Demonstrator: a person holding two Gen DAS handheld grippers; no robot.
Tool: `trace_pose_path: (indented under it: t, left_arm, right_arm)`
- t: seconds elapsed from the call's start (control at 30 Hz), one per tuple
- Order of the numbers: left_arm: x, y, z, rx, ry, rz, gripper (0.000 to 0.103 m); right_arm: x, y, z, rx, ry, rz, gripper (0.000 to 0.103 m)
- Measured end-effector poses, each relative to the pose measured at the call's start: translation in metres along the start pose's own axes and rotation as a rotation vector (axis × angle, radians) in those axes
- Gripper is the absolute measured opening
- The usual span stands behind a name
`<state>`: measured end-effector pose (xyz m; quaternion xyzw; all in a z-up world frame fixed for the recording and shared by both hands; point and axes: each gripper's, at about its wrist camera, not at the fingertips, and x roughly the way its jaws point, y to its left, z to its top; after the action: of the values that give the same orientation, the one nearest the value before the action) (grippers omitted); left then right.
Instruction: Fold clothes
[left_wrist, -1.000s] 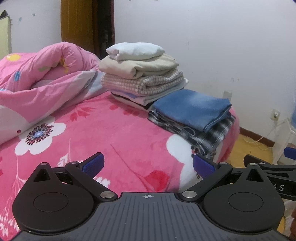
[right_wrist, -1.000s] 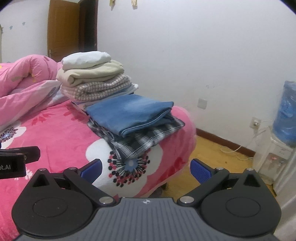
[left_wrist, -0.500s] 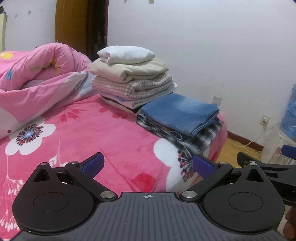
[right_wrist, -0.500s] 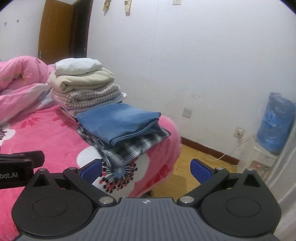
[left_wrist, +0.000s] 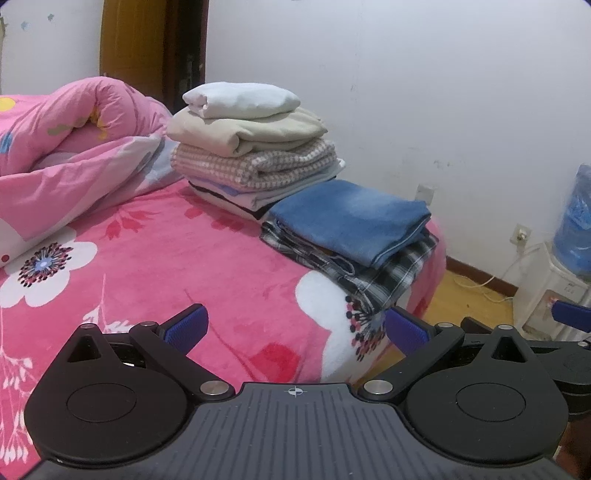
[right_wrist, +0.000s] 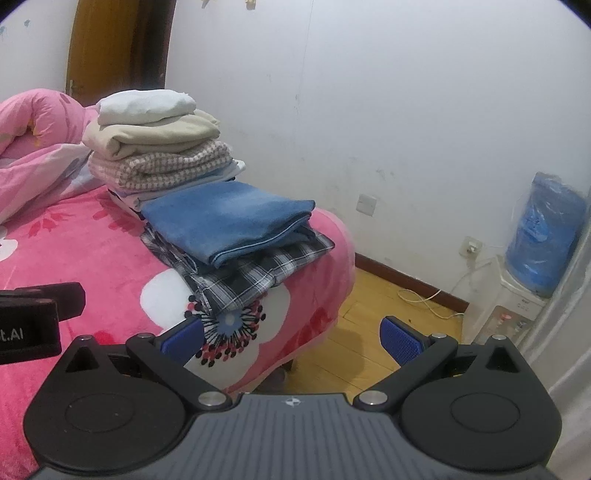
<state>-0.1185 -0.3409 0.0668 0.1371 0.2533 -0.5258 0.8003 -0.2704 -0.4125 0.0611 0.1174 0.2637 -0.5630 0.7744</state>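
Over the last second we have drawn back and swung right: the folded piles sit farther off, and more wooden floor and the water dispenser have come into view. Nearest us, our left gripper (left_wrist: 293, 328) has its blue pads spread wide with nothing between them, hovering above the pink floral blanket (left_wrist: 207, 266); our right gripper (right_wrist: 291, 334) is likewise spread and empty, over the bed's corner and the floor.

Beyond them lie the clothes. A folded blue garment (right_wrist: 225, 218) rests on a folded plaid shirt (right_wrist: 258, 273) at the bed's corner. Just behind, touching it, rises the taller stack: a checked item (left_wrist: 258, 166), a beige one (left_wrist: 247, 129) and a white one (left_wrist: 240, 98) on top. A rumpled pink quilt (left_wrist: 74, 136) lies farther left.

No unfolded garment shows, so we judge the next piece lies out of view. To do this well, we should keep both tongs wide and clear of the finished piles.

The only container, the blue water bottle (right_wrist: 543, 236) on the dispenser, appears full, though wrapping obscures it.
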Motion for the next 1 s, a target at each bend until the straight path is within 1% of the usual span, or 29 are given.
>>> trace_pose_path:
  t: [0.47,0.73,1.0]
  left_arm:
    - [0.0022,0.0027,0.0021,-0.002,0.000,0.015,0.103]
    - [0.0044,0.0010,0.0029,0.007,0.002,0.027,0.103]
    - [0.0067,-0.0043,0.0008,0.022,0.013,0.023,0.103]
  right_arm:
    - [0.0055,-0.0055,0.0023,0.039,0.040,-0.008,0.103]
    - [0.0009,-0.0049,0.0040,0.044,0.030,-0.010,0.103]
    - [0.0006,-0.0072,0.0050,0.040,0.024,-0.024,0.103]
